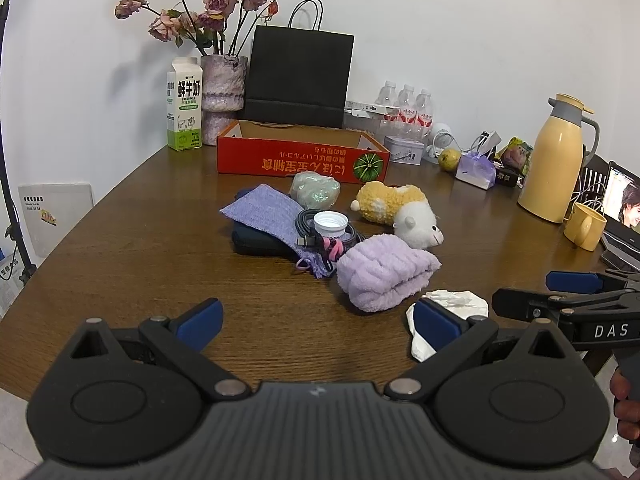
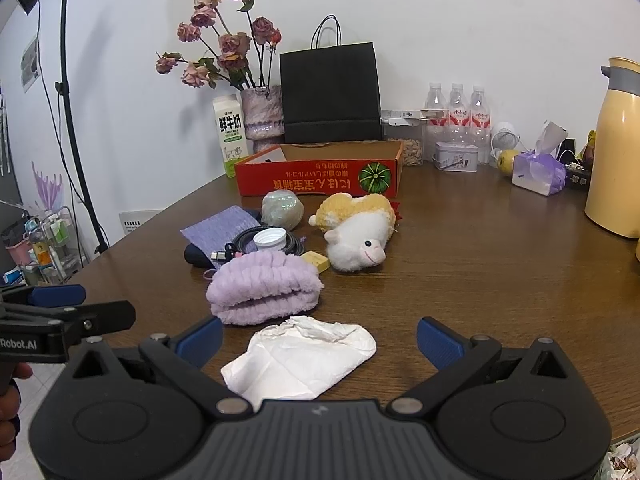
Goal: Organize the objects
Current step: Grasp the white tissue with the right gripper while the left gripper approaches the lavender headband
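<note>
A pile of loose objects lies mid-table: a folded lilac towel (image 1: 384,272) (image 2: 266,294), a plush sheep (image 1: 400,212) (image 2: 356,232), a coiled cable (image 1: 332,236) with a white cap (image 1: 330,224) (image 2: 271,239), a purple cloth (image 1: 266,212) over a dark pouch (image 1: 256,240), and a pale wrapped ball (image 1: 315,189) (image 2: 282,209). A crumpled white tissue (image 2: 300,360) (image 1: 452,304) lies nearest. An open red cardboard box (image 1: 303,155) (image 2: 320,176) stands behind. My left gripper (image 1: 318,326) is open and empty above the table's near edge. My right gripper (image 2: 320,342) is open, its fingers either side of the tissue.
At the back stand a milk carton (image 1: 184,108), a vase of dried roses (image 1: 222,96), a black paper bag (image 1: 298,80) and water bottles (image 1: 408,108). A yellow thermos (image 1: 556,160), a yellow mug (image 1: 585,226) and a laptop (image 1: 624,208) stand right. A small yellow block (image 2: 316,261) lies by the sheep.
</note>
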A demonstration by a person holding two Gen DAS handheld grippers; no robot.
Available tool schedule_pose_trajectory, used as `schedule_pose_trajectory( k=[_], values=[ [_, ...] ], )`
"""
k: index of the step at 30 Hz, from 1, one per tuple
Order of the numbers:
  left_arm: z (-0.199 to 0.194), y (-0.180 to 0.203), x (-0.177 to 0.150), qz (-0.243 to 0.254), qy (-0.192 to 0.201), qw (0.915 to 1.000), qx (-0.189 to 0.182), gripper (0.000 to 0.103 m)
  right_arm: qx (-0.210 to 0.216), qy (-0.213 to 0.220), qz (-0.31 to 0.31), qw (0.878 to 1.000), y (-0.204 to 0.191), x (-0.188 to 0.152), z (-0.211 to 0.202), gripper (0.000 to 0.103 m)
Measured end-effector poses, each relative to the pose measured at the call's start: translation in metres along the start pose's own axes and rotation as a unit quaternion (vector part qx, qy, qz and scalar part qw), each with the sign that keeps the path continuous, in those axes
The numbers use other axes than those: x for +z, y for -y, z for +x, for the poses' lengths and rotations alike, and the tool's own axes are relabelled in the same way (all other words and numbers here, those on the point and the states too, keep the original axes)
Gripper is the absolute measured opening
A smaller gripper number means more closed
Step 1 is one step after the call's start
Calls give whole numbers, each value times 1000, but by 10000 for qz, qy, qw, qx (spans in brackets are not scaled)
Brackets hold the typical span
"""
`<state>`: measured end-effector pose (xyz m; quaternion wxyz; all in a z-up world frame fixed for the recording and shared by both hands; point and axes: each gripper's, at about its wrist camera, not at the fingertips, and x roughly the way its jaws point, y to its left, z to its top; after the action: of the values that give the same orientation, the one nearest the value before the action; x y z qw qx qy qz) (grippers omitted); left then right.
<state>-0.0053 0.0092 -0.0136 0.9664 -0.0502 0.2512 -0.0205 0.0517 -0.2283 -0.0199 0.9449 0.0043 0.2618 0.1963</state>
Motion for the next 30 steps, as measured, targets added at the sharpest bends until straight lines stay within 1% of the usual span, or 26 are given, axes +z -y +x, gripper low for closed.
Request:
schedule_pose_trajectory(
  k=[6, 13, 18, 25, 30],
  values=[
    [4, -1, -1, -26, -67, 10000, -2, 103, -36, -113, -62, 9999, 1, -1, 5, 103],
    [11, -4, -2, -58, -183, 9998, 8, 103, 33, -454, -300, 9985, 0, -6, 19, 103],
    [18, -6, -3, -93, -272, 9996, 33, 103, 137, -690, -424, 9966, -2, -8, 37, 103],
    [27, -11, -7, -203, -411, 9989, 107, 103, 311, -907, -612, 9935, -12, -5, 64, 103],
    [32, -14, -7, -249, -462, 9985, 140, 103, 323, -1050, -733, 9912, -16, -6, 78, 103]
  ],
)
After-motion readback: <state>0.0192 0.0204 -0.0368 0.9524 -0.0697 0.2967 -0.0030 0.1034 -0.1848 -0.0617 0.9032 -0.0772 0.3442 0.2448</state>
